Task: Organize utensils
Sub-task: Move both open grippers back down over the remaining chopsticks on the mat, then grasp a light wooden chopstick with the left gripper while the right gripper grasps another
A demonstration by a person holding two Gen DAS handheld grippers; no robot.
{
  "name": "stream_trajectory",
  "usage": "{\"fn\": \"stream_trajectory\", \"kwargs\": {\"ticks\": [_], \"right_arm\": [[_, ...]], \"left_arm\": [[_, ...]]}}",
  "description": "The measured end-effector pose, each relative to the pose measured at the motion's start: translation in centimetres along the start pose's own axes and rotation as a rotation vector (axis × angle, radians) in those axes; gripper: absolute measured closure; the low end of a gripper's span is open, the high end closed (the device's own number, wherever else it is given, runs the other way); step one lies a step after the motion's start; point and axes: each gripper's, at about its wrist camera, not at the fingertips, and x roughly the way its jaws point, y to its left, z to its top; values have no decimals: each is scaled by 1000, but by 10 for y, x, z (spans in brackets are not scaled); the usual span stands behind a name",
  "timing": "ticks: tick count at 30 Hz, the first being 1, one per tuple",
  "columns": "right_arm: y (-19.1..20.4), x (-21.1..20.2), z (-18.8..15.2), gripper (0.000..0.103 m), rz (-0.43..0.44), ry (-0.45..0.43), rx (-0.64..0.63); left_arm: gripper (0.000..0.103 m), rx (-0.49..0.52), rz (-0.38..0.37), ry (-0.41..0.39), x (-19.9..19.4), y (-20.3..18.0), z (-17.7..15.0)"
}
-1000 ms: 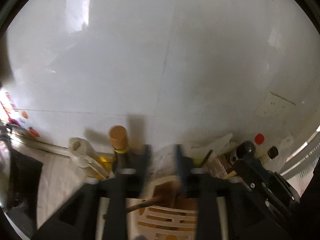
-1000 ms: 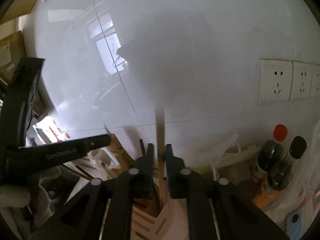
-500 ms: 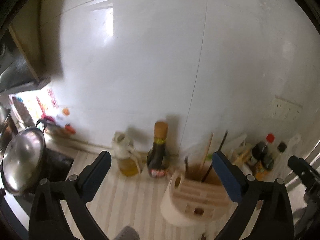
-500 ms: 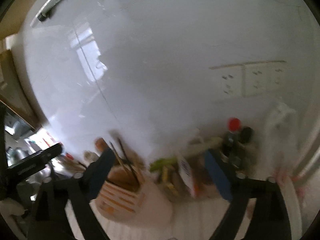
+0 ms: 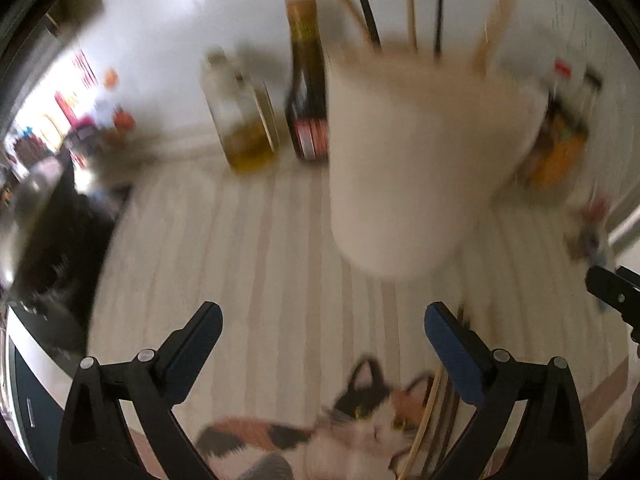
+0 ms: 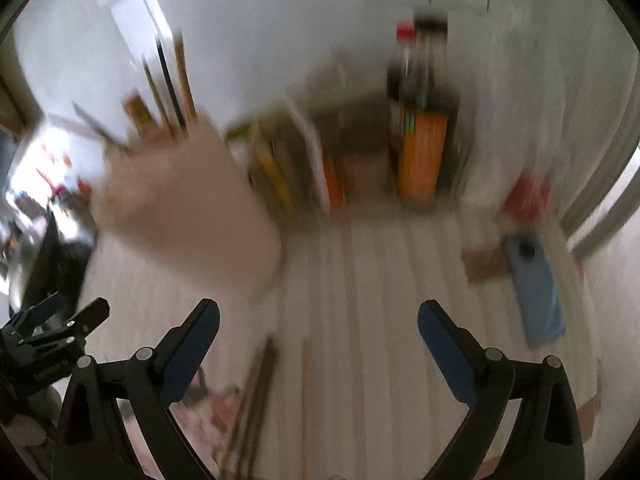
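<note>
Blurred, the cream utensil holder (image 5: 416, 152) bristles with upright chopsticks (image 5: 412, 4); both tools gape wide, empty.

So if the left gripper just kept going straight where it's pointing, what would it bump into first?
Probably the striped countertop. The left gripper is open and empty, aimed at bare surface in front of the white utensil holder. The picture is blurred, so depth is uncertain; a shallower line would meet the holder's base instead.
</note>
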Motion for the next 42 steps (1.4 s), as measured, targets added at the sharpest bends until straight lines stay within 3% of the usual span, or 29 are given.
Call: {"fn": "stream_trajectory", "kwargs": {"ticks": [1, 3, 6, 9, 11, 14, 16, 19, 20, 21, 24, 31, 33, 36, 42], "right_arm": [[-1, 8, -6, 10, 6, 34, -2], [-4, 32, -21, 28, 7, 125, -3], [-9, 63, -43, 41, 26, 238, 9], [-11, 86, -62, 47, 39, 312, 17], [-9, 93, -68, 50, 44, 344, 14], [-7, 104, -78, 60, 44, 387, -4], [-7, 108, -85, 66, 38, 407, -18], [-4, 106, -90, 80, 14, 390, -71], [-5, 106, -92, 95, -17, 400, -84], [-8, 106, -95, 100, -50, 407, -96], [-25, 105, -101, 101, -53, 420, -66], [-61, 101, -115, 99, 2, 427, 34], [-66, 103, -119, 99, 10, 429, 56], [-72, 105, -121, 99, 28, 428, 76], [-66, 106, -117, 98, 99, 407, 78]], "left_arm": [[0, -1, -2, 37, 8, -3, -7], [0, 7, -17, 96, 24, -9, -20], [1, 26, -19, 152, 40, -19, -36], [14, 45, -37, 197, 49, -27, -50], [16, 57, -50, 227, 55, -31, -56], [26, 87, -81, 252, 59, -39, -65], [26, 111, -104, 256, 59, -46, -70], [26, 147, -134, 258, 57, -57, -76], [26, 162, -139, 262, 57, -61, -78], [29, 172, -141, 264, 57, -64, -80], [48, 211, -141, 279, 61, -75, -86], [65, 287, -138, 283, 64, -98, -94], [83, 281, -159, 290, 64, -99, -94], [98, 269, -140, 294, 66, -100, -93], [98, 126, -87, 310, 75, -65, -79]]}}
